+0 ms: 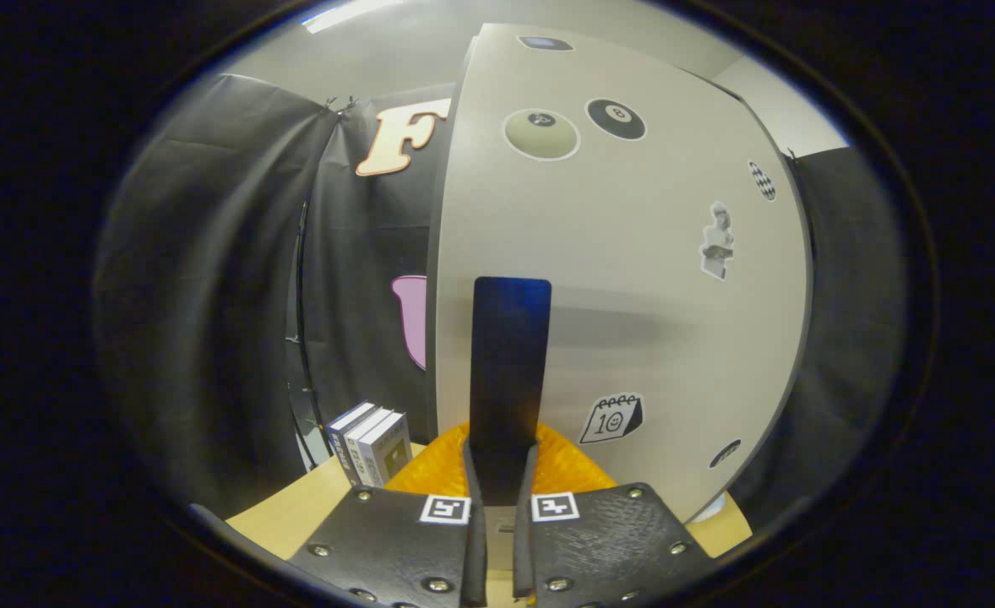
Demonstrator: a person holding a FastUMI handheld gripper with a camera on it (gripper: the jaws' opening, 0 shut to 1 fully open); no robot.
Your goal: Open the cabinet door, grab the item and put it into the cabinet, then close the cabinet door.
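- gripper (502,463) clenched on lower end of a dark bar (510,355); both fingers look pressed on its sides, bar stands upright at 12 o'clock from the fingers.
- Can't tell if the bar is the door's handle or a loose part. It sits right in front of the cabinet door (633,304) near the door's left edge, so my guess is handle = step 1, opening.
- Door looks shut or nearly so; its face spreads from 12 to 3 o'clock behind the bar.
- Orange object (430,473) sits on the table (295,515) just under/ahead of the fingers, probably the item to stow. Not yet in the cabinet.
- Risk 1: grip is low on the bar, only the tips overlap it. A pull off-axis could make the fingers slide off → door snaps back or stays shut.
- Risk 2: if the door swings out toward the gripper, its bottom edge may sweep the orange object, pushing it along the table or jamming the door.
- Risk 3: books (371,443) stand at 10 o'clock, near the orange object and just beside the door's left edge. A shoved object or wide swing could tip them.
- Risk 4: hinge side not visible. Pulling the wrong way loads the bar w/o opening it.
- Risk 5: booth cloth (210,295) hangs near at 9 o'clock, so little room to back out leftward.
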